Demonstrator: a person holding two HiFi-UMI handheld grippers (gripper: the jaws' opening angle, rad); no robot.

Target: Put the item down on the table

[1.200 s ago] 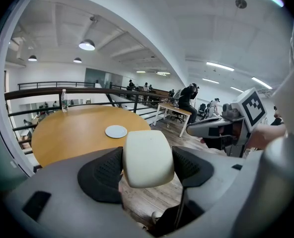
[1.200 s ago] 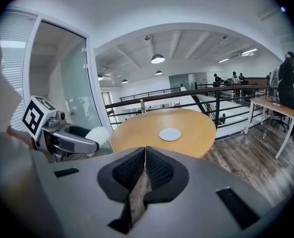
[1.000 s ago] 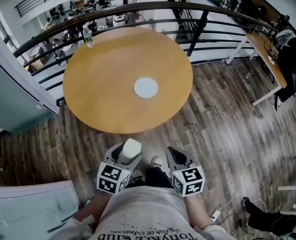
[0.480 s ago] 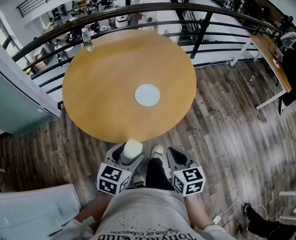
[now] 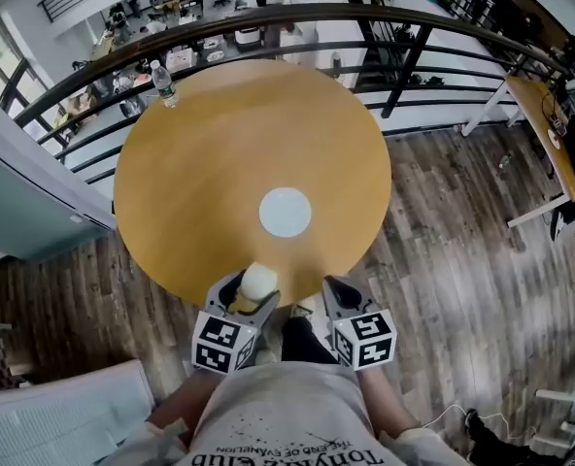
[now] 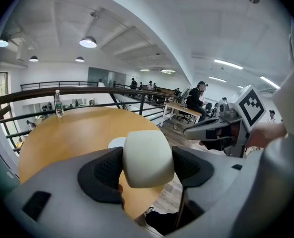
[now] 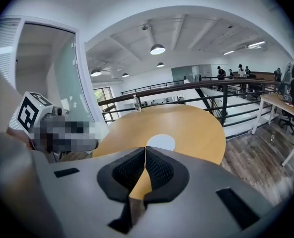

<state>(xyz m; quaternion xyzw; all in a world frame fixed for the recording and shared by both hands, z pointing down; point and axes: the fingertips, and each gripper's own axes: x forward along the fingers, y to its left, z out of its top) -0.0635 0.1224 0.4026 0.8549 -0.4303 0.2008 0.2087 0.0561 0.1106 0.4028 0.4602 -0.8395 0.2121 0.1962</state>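
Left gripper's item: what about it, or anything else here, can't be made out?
- The cream item: the left gripper hides its underside in the left gripper view, and the head view shows only its top, so its kind is unclear.
- The bottle: too small in every view to read its label.
- The white disc on the table: inlay or loose piece, cannot tell.

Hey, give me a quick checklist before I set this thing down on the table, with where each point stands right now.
1. Left gripper shut on the cream item: ok.
2. Item fully over the table: cannot tell, it hangs at the near rim.
3. Bare wood ahead, short of the white disc: ok.
4. Right gripper shut, empty, beside the left: ok.
5. Water bottle at the far rim, out of the way: ok.
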